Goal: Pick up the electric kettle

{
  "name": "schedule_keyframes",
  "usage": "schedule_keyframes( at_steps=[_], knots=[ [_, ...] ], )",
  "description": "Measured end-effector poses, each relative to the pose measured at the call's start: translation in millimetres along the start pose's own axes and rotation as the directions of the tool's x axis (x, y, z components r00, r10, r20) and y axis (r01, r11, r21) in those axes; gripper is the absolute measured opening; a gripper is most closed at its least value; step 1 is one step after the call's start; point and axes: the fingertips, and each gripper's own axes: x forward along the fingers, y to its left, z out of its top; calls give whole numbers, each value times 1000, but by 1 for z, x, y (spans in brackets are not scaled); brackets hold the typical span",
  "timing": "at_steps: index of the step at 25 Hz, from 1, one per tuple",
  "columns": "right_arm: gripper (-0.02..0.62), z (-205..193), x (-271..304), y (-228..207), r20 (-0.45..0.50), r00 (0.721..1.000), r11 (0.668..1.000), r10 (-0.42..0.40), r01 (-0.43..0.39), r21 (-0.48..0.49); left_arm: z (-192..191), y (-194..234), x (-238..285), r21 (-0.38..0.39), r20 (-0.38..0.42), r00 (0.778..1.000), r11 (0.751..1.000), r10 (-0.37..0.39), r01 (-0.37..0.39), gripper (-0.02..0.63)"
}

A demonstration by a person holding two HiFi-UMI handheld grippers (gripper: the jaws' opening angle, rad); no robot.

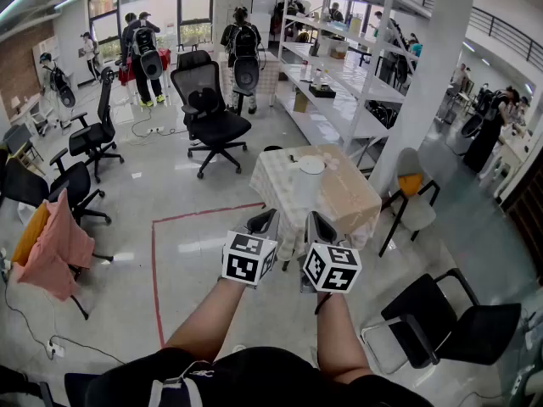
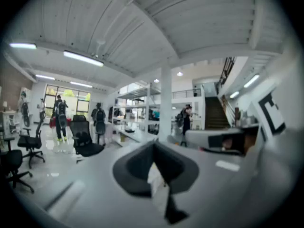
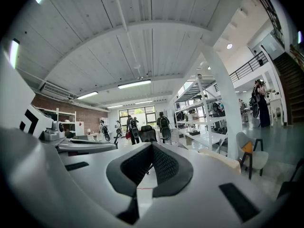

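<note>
The white electric kettle (image 1: 310, 181) stands upright on a small table with a beige cloth (image 1: 356, 197), in the middle of the head view. My two grippers are held side by side in the air just short of the table's near edge, apart from the kettle. The left gripper (image 1: 270, 218) has its jaws together with nothing between them, and its own view shows the dark pads meeting at the tip (image 2: 154, 146). The right gripper (image 1: 316, 220) is likewise shut and empty (image 3: 152, 146). The kettle is not clearly visible in either gripper view.
A black chair (image 1: 458, 325) stands at the near right and a pale chair with an orange cushion (image 1: 413, 195) is right of the table. A white pillar (image 1: 428, 75) and shelving (image 1: 339, 83) rise behind. Office chairs (image 1: 208, 108) and several people stand further back. Red floor tape (image 1: 155, 270) runs at the left.
</note>
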Motion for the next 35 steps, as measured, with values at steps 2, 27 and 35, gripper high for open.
schedule_keyframes(
  at_steps=[2,27,35],
  knots=[
    [-2,-1,0,1,-2,1000,1000,-2,2,-15,-1,-1,1,-3,2,1000,1000,2,-2,-3],
    [-2,-15,44,7,-7,998,998,-64,64,11,-25,47,28,-42,-31,998,997,-60,58,-3],
    [-2,-30,62,11,-28,994,994,-101,102,34,-44,64,39,-33,-58,992,993,-111,109,-3]
  ],
)
